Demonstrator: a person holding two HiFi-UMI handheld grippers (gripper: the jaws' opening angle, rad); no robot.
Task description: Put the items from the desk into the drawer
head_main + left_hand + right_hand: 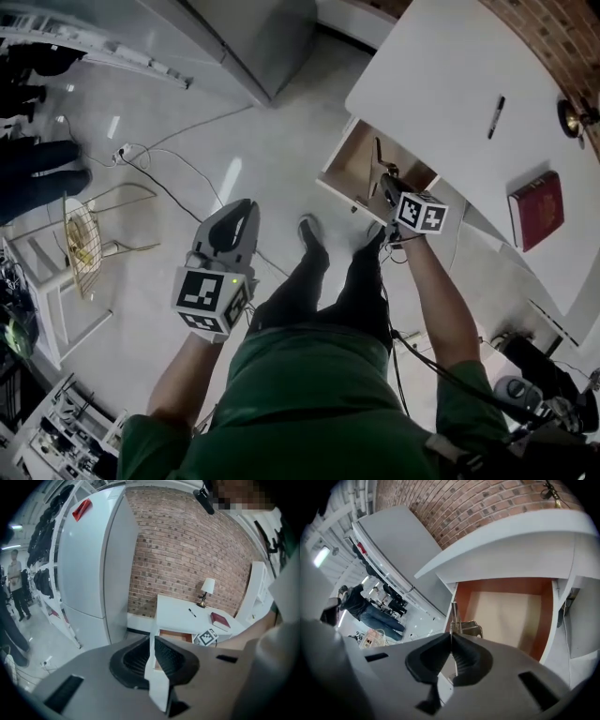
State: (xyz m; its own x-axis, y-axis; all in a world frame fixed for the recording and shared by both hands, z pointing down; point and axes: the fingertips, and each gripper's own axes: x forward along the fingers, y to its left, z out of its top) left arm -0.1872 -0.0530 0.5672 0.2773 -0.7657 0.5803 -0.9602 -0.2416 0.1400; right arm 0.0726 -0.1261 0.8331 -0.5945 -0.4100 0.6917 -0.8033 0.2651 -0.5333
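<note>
- Here, the right gripper (451,637) has its jaws pressed together on a thin metal tool (454,616). The tool's rod sticks out past the jaw tips, with a wire loop beside it.
- The right gripper and the tool hang over the open drawer (511,616), near one side wall. The drawer has a pale bottom and brown inner walls, and nothing lies on the part of the bottom that shows.
- The left gripper (152,641) has its jaws closed tip to tip with nothing between them. In the head view it is held over the floor (187,141), well apart from the drawer, at the person's left side.
- The drawer stands pulled out from under the front edge of the white desk (441,75).
- A black pen (495,117) lies on the desk top, well apart from the drawer.
- A red book (536,208) lies flat near the desk's edge, beyond the pen.
- A small lamp (206,590) stands at the back of the desk against the brick wall (187,550).
- A tall white cabinet (89,564) stands beside the desk, and a cable (159,164) trails across the floor.
</note>
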